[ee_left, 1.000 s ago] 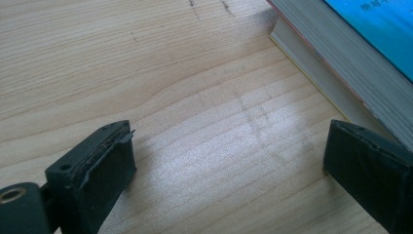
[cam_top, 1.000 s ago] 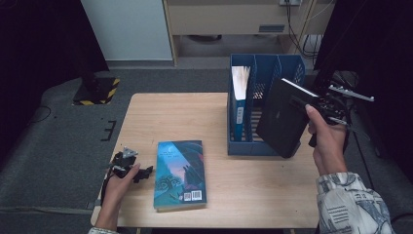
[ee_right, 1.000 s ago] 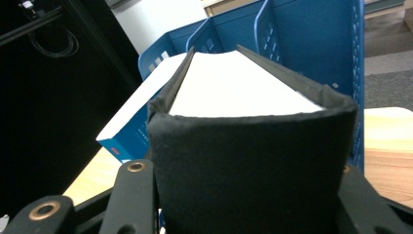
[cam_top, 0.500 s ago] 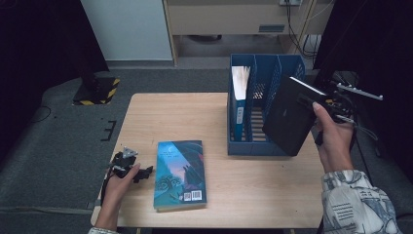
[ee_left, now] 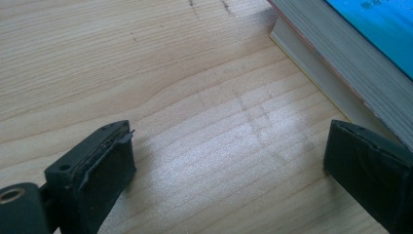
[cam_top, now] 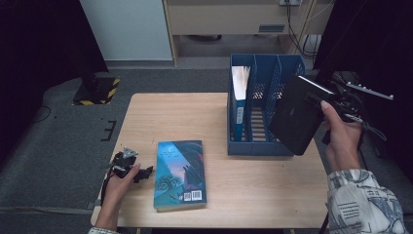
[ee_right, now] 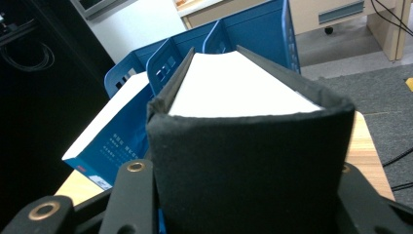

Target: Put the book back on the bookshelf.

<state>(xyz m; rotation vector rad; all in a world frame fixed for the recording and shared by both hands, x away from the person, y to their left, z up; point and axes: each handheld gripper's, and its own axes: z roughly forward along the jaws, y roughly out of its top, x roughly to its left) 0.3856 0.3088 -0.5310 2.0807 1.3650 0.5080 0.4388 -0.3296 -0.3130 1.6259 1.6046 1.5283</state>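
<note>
blue file rack [cam_top: 253, 146]: blue book [cam_top: 239, 109] upright in left slot | right gripper [cam_top: 336, 100]: raised beside rack, clamping black book [cam_top: 297, 114] tilted | left gripper [cam_top: 127, 165]: on table [cam_top: 195, 117], jaws apart, empty

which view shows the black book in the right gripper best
The high view: the black book shows almost whole, tilted, gripped by the right gripper above the blue file rack. The right gripper view shows just its spine and white page edges, close up between the jaws.
</note>
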